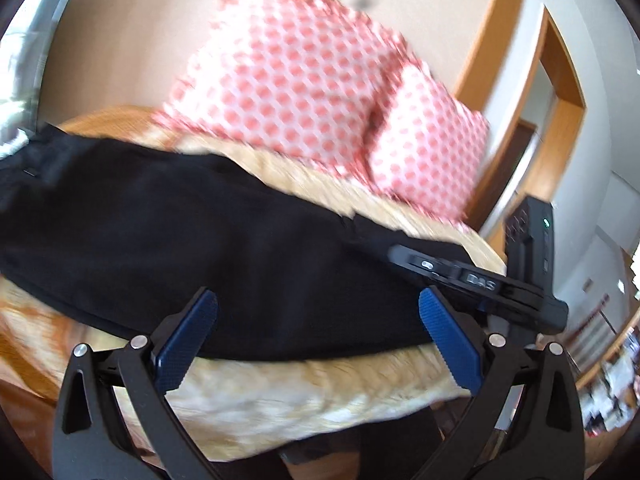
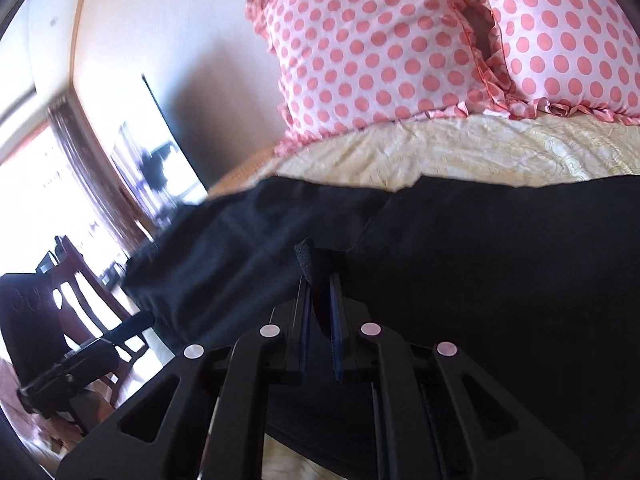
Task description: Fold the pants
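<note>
Black pants [image 1: 192, 232] lie stretched across a cream bedspread [image 1: 288, 400], long side left to right. My left gripper [image 1: 318, 308] is open, blue pads wide apart, just above the pants' near edge, holding nothing. My right gripper [image 2: 318, 280] is shut on a fold of the black pants [image 2: 480, 280], with fabric pinched between its blue pads. The right gripper also shows in the left wrist view [image 1: 472, 280] at the pants' right end.
Two pink polka-dot pillows [image 2: 380, 52] lean against the wall behind the pants. A wooden door frame [image 1: 560, 92] is at the right. A dark chair [image 2: 68, 320] and a bright window [image 2: 24, 200] lie beyond the bed's left side.
</note>
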Motion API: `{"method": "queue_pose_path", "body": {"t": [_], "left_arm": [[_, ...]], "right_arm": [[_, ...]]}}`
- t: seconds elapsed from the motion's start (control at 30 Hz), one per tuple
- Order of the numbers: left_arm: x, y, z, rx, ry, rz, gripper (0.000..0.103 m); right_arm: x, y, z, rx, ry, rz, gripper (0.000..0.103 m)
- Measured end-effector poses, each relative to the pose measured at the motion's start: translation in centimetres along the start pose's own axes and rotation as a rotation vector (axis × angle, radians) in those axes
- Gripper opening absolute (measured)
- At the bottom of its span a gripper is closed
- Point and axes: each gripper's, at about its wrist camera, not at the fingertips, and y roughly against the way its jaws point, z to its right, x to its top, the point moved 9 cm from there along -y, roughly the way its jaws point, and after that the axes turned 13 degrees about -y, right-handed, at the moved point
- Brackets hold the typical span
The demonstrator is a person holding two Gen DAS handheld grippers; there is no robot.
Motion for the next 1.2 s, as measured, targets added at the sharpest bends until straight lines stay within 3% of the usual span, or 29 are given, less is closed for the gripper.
{"method": "queue_pose_path", "body": {"t": [0.1,0.17,0.27,0.47,0.6,0.67,0.77,0.93,0.97,1.03,1.13,1.17,1.2], "left_arm": [[0.9,1.6,-2.1,0.072,0.016,0.039,0.101],[1.0,2.3,-3.4,0.114,0.034,0.050,0.101],[0.8,2.9,-4.7,0.135,0.072,0.051,0.101],[0.8,2.9,-5.1,0.142,0.079,0.047,0.101],[0.7,2.9,-4.9,0.133,0.079,0.044,0.101],[0.7,2.9,-4.9,0.135,0.077,0.040,0.101],[0.5,3.0,-5.1,0.150,0.075,0.037,0.101],[0.3,3.1,-5.6,0.155,0.094,0.035,0.101],[0.4,3.2,-5.7,0.157,0.093,0.039,0.101],[0.5,3.6,-5.9,0.165,0.088,0.048,0.101],[0.7,4.1,-6.4,0.177,0.089,0.062,0.101],[0.8,4.2,-6.5,0.181,0.092,0.067,0.101],[0.9,4.4,-6.8,0.187,0.096,0.072,0.101]], "right_arm": [[-1.3,-1.3,-1.3,0.016,0.030,-0.050,0.009],[-1.5,-0.8,-2.0,0.053,0.021,-0.036,0.009],[-2.0,-0.8,-2.8,0.028,0.074,-0.021,0.009],[-2.0,-1.0,-4.5,0.117,0.010,0.023,0.009],[-3.7,-3.6,-5.1,0.052,0.069,-0.034,0.009],[-4.8,-4.7,-4.1,0.050,0.012,-0.083,0.009],[-4.9,-4.3,-3.8,0.075,-0.035,-0.059,0.009],[-6.1,-3.9,-4.5,0.026,0.102,-0.061,0.011],[-6.2,-3.7,-4.8,0.022,0.120,-0.066,0.013],[-6.5,-2.5,-5.4,0.055,0.139,-0.083,0.032],[-4.4,-0.1,-6.3,0.096,0.152,0.010,0.045],[-3.3,0.6,-6.2,0.075,0.158,0.053,0.046],[-1.9,1.0,-5.5,-0.003,0.180,0.106,0.046]]}}
